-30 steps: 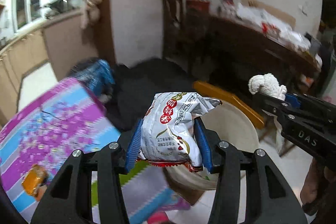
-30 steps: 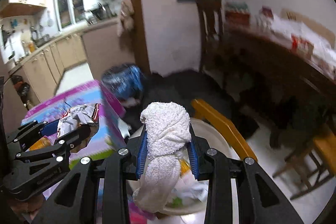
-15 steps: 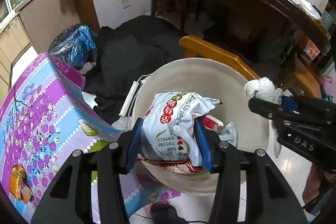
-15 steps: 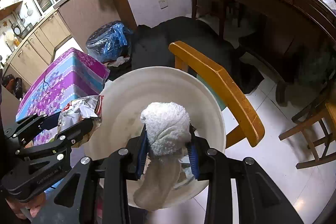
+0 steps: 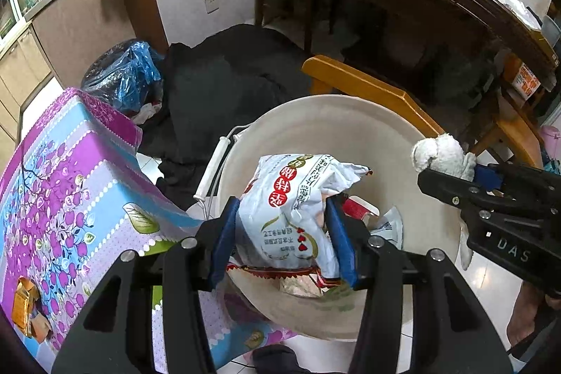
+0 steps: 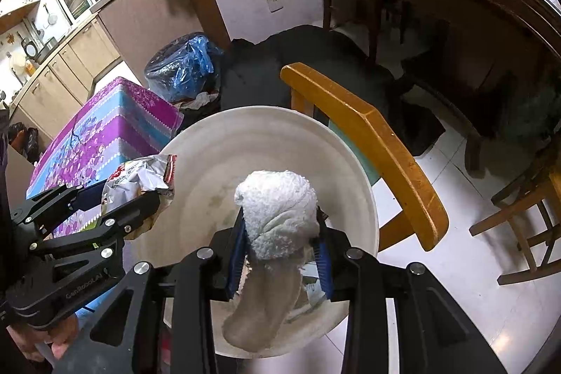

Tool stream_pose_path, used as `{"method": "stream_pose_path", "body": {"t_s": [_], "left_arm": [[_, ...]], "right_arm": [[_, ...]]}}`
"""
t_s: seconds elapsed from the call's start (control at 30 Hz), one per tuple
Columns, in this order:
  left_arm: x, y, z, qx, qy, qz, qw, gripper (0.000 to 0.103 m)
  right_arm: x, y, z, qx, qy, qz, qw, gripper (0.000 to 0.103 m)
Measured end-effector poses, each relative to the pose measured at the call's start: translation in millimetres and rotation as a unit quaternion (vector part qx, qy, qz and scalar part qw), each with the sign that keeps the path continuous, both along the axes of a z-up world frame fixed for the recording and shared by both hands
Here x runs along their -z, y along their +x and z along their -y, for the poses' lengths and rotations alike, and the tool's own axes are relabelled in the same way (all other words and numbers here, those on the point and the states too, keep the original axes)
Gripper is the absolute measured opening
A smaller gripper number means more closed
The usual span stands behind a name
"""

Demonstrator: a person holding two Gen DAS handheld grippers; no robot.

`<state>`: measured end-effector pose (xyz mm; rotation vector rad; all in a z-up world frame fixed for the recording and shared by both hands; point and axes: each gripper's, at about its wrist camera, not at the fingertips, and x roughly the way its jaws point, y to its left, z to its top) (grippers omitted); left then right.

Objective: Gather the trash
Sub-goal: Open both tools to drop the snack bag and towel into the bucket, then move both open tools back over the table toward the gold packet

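My left gripper is shut on a white snack bag with red print and holds it over the open white bucket. The bag also shows in the right wrist view. My right gripper is shut on a crumpled white cloth that hangs down over the same bucket. The cloth shows in the left wrist view at the bucket's right rim. Some wrappers lie inside the bucket.
A table with a purple and blue flowered cloth stands left of the bucket, with an orange wrapper on it. A yellow wooden chair stands behind the bucket. A blue-bagged bin and a black cloth lie on the floor.
Both grippers tipped down from facing the room to over the bucket, then moved slightly closer to it. Both still hold their items.
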<state>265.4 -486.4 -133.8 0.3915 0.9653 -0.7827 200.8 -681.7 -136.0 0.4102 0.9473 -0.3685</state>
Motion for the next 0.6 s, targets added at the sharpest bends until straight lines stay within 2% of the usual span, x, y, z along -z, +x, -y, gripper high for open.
{"method": "stream_pose_path", "body": {"t_s": [0.03,0.1,0.17,0.6], "left_arm": [[0.1,0.3,0.5,-0.002,0.002,0.003,1.0000,0.054],[-0.2,2.3,-0.7,-0.008,-0.001,0.004,1.0000,0.073],[-0.2,4.2,-2.4,-0.011,-0.006,0.003,0.9999,0.076],[-0.8,7.0,-8.6,-0.020,-0.010,0.003,0.9997,0.078]], "right_arm": [[0.6,-0.2,0.6,0.000,0.001,0.000,1.000,0.038],[1.8,-0.6,1.4,0.001,0.003,0.000,1.000,0.044],[1.5,-1.9,1.8,0.007,0.001,0.004,1.000,0.048],[-0.1,-5.2,-1.1,0.010,0.004,0.017,1.000,0.050]]}}
